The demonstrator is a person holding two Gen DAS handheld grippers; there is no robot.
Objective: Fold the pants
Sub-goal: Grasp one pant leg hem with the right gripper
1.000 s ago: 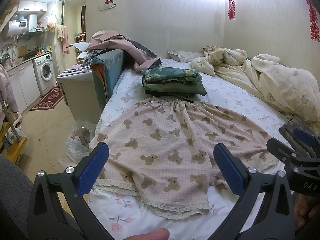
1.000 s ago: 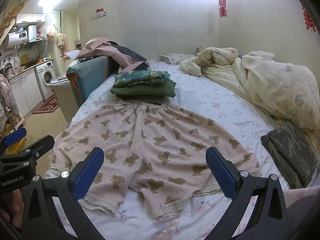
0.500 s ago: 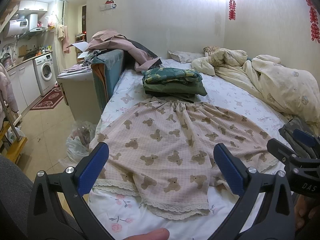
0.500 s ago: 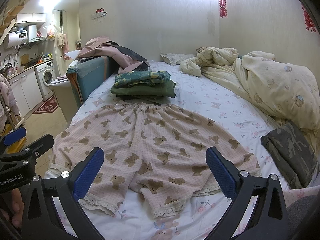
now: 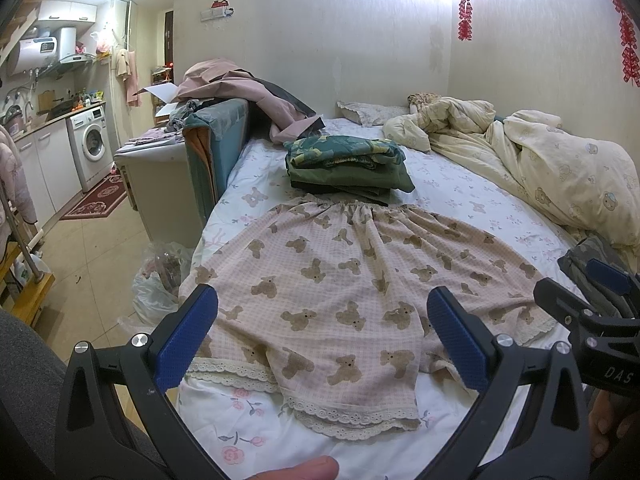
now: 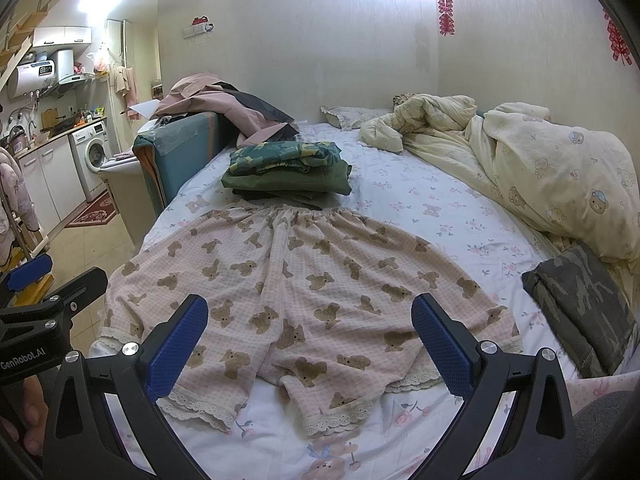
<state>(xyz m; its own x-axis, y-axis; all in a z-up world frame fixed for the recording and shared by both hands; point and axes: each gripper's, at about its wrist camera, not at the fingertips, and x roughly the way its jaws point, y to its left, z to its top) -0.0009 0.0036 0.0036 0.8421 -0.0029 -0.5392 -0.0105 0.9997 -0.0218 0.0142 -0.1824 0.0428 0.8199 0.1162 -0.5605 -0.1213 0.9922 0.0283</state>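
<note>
Pink checked pants with brown bear prints [image 5: 340, 280] [image 6: 304, 280] lie spread flat on the bed, waistband far, lace-trimmed leg hems near me. My left gripper [image 5: 322, 336] hovers open above the near hems, holding nothing. Over the same hems my right gripper [image 6: 310, 338] also stands open and empty. Each gripper shows at the edge of the other's view: the right one [image 5: 592, 292] at the right, the left one [image 6: 36, 280] at the left.
A stack of folded green clothes [image 5: 348, 164] sits just past the waistband. A folded camouflage garment [image 6: 580, 304] lies right of the pants. A rumpled cream duvet [image 6: 540, 160] fills the far right. The bed's left edge [image 5: 208, 232] drops to tiled floor with a plastic bag [image 5: 156, 280].
</note>
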